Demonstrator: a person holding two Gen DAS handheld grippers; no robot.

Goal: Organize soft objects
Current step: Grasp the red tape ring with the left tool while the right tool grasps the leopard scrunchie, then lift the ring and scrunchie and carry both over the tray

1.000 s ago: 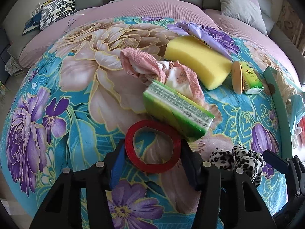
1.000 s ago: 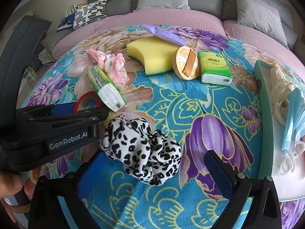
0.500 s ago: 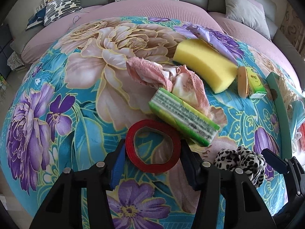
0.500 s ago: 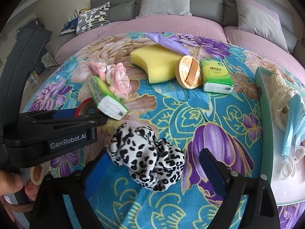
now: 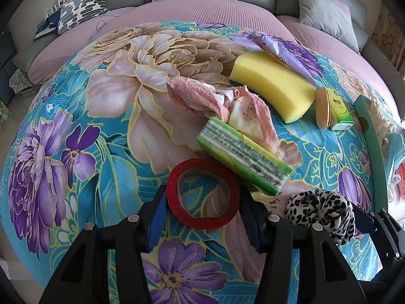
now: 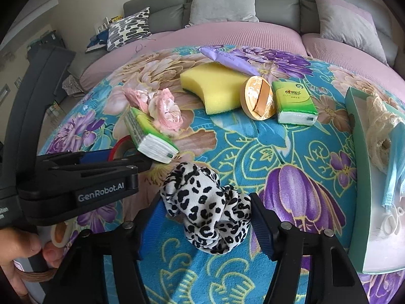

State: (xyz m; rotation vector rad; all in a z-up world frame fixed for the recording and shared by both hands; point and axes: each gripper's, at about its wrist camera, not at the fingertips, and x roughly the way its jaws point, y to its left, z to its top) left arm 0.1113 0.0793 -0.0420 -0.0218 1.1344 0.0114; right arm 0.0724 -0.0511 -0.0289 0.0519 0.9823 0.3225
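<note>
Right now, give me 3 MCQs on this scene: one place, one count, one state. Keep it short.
1. What lies between the left gripper's fingers?
A. red tape ring
B. yellow sponge
C. purple packet

2. How many green tissue packs are on the blanket?
A. one
B. two
C. four

3. How does the right gripper stand to the leopard-print scrunchie?
A. far above it, nothing between the fingers
B. fingers on either side of it, closing in
C. carrying it over the tray

Key:
1 A: the red tape ring sits flat on the blanket between the two blue pads.
2 B: one green tissue pack by the pink cloth, another green tissue pack beside the round wooden piece.
3 B: the scrunchie bunches between the pads, which have just been closing; it rests on the blanket, not over the teal tray.
</note>
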